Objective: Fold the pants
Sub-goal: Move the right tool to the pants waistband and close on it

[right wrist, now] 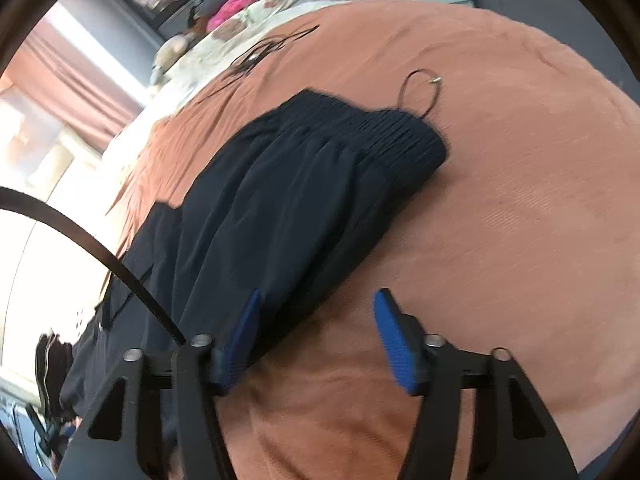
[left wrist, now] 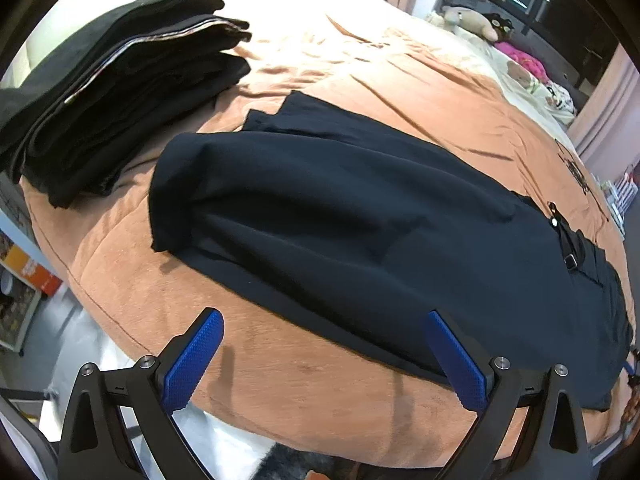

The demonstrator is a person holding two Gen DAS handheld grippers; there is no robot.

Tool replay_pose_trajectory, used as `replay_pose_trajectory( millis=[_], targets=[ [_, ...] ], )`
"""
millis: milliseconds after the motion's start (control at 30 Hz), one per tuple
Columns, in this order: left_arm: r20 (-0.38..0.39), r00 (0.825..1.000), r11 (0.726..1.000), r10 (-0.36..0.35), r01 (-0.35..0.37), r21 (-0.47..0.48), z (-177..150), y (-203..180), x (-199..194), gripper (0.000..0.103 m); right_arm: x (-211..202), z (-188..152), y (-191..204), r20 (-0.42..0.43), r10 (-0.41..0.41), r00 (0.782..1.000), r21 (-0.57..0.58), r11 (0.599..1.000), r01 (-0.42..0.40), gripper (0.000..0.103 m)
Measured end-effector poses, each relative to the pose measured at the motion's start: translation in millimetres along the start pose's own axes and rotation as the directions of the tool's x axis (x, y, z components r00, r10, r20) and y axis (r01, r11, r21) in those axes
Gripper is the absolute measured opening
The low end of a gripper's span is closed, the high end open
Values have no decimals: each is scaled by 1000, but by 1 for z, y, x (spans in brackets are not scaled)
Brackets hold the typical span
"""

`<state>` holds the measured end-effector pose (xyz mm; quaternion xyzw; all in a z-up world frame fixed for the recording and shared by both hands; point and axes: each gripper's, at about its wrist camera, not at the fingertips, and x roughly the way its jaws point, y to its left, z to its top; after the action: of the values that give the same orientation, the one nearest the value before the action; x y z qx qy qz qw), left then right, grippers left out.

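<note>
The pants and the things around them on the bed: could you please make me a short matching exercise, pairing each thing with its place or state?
Things:
1. dark pants
2. stack of folded black clothes
3. left tongs
4. pink fabric

Places or states:
A. open, with nothing between the blue pads
B. at the far end of the bed, among the soft toys
C. laid lengthwise on the orange blanket, partly folded
D. piled beside the leg end of the pants

Pairs: 1-C, 2-D, 3-A, 4-B
</note>
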<state>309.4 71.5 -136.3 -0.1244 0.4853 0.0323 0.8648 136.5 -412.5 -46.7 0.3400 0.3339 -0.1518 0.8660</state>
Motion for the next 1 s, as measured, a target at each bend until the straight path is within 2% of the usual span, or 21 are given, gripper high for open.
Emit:
replay_pose_trajectory(
  millis=[200,367,567,667,700,767,800,867,1000],
  targets=[
    [6,1000,1000,29,-29,13,-8,-5,1,102,-9,29,-1,56,-111,992,-30,993,113,63],
    [12,1000,1000,-24,24,0,-15,-2,-1,102,-5,51,18,37,-179,983,-167,969,183,66],
    [-8,999,998,-51,51,-38,-16,4,5,102,25,65,46,4,-300,954,-413,868,275,66],
    [-12,998,997,-63,62,-54,-18,6,6,102,45,70,47,-11,-350,937,-456,836,307,65],
    [-13,998,996,-62,61,-59,-18,6,6,102,49,69,47,-19,-357,934,-471,827,306,62],
    [-12,997,995,-72,71,-66,-19,7,6,102,53,66,48,-45,-355,934,-495,820,288,40],
    [-11,997,995,-79,78,-69,-20,7,5,102,54,66,50,-45,-358,933,-501,816,289,34],
    [-10,996,994,-83,83,-69,-21,5,4,102,51,63,53,-41,-365,930,-517,804,292,10],
    [-3,996,993,-91,91,-70,-19,2,2,102,28,59,51,-24,-381,924,-500,805,319,4]
  ],
)
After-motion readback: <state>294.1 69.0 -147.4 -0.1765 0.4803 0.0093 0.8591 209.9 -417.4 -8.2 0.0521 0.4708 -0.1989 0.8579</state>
